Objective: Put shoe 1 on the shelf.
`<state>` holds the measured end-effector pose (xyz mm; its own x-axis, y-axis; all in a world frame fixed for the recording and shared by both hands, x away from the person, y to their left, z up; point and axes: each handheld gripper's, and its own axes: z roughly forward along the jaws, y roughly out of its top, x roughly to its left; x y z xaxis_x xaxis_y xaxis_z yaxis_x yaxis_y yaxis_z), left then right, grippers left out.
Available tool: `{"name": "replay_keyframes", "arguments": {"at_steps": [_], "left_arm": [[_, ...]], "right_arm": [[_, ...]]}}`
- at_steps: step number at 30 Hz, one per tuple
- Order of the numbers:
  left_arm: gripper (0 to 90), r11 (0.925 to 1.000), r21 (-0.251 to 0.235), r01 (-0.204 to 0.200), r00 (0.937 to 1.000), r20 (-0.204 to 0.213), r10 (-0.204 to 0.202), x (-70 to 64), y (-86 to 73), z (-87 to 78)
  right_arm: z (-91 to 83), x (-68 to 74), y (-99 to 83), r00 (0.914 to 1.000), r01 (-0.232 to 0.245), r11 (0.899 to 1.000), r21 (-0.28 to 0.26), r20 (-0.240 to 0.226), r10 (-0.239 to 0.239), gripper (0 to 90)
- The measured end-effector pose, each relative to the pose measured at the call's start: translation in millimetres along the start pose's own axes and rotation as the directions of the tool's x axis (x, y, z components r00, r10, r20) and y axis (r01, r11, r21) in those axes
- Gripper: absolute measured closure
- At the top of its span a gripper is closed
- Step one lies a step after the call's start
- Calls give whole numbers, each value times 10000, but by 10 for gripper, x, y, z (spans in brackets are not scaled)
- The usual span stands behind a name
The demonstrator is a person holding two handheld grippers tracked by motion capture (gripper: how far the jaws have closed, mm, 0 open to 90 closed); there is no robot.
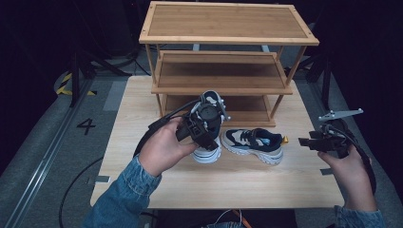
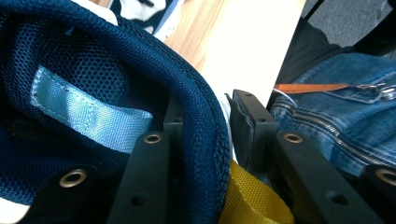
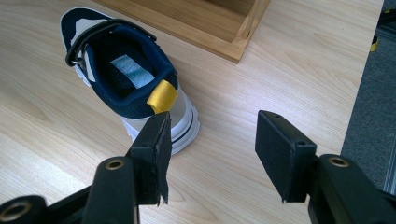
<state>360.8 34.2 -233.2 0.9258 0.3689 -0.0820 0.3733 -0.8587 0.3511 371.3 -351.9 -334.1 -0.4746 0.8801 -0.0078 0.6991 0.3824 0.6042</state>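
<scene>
Two navy, white and beige sneakers are in play. My left gripper (image 1: 205, 135) is shut on the heel collar of one sneaker (image 1: 210, 102), which stands tipped with its toe up, its heel low over the table. In the left gripper view the left gripper (image 2: 205, 135) has its jaws pinching the navy mesh collar (image 2: 201, 107), just above a yellow heel tab (image 2: 252, 198). The other sneaker (image 1: 254, 142) lies flat on the table, heel to the right. My right gripper (image 1: 309, 141) hangs open just right of it. The right gripper (image 3: 212, 126) shows nothing between its jaws, and that sneaker (image 3: 126, 79) lies just ahead.
A three-tier wooden shoe rack (image 1: 223, 71) stands at the back of the light wooden table (image 1: 237, 185); its base frame (image 3: 219, 28) lies just behind the flat sneaker. The person's jeans (image 2: 336, 116) sit at the near table edge. Grey floor surrounds the table.
</scene>
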Motion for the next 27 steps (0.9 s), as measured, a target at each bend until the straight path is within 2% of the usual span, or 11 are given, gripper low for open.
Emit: {"name": "replay_keyframes", "arguments": {"at_steps": [3, 4, 8, 14, 15, 19, 27], "left_arm": [[696, 9999, -21, -102, 9999, -34, 102, -19, 26, -64], [696, 9996, 91, -256, 9995, -158, 257, -41, 51, -111], [696, 9992, 181, -349, 9990, -286, 354, -64, 108, -217], [695, 9991, 64, -412, 9979, -500, 415, -30, 190, -325], [694, 9984, 85, -560, 9972, -486, 564, -13, 207, -343], [691, 9984, -118, -554, 9981, -284, 551, 76, 278, -405], [691, 9984, -191, -529, 9956, -789, 513, 274, 465, -435]], "right_arm": [[0, -1, 0, 10000, -6, 10000, 4, -1, 6, 462], [5, -7, -2, 10000, 55, 10000, -13, 10, -55, 462], [1, -10, -5, 10000, -1, 10000, 11, 29, 1, 462], [1, -9, -5, 10000, 58, 10000, -17, 24, -58, 461], [0, -8, -5, 10000, 56, 10000, -12, 16, -56, 461], [2, -6, -4, 10000, 59, 10000, -15, -36, -59, 460], [-5, -17, -7, 10000, 20, 10000, -43, -65, -20, 460]]}}
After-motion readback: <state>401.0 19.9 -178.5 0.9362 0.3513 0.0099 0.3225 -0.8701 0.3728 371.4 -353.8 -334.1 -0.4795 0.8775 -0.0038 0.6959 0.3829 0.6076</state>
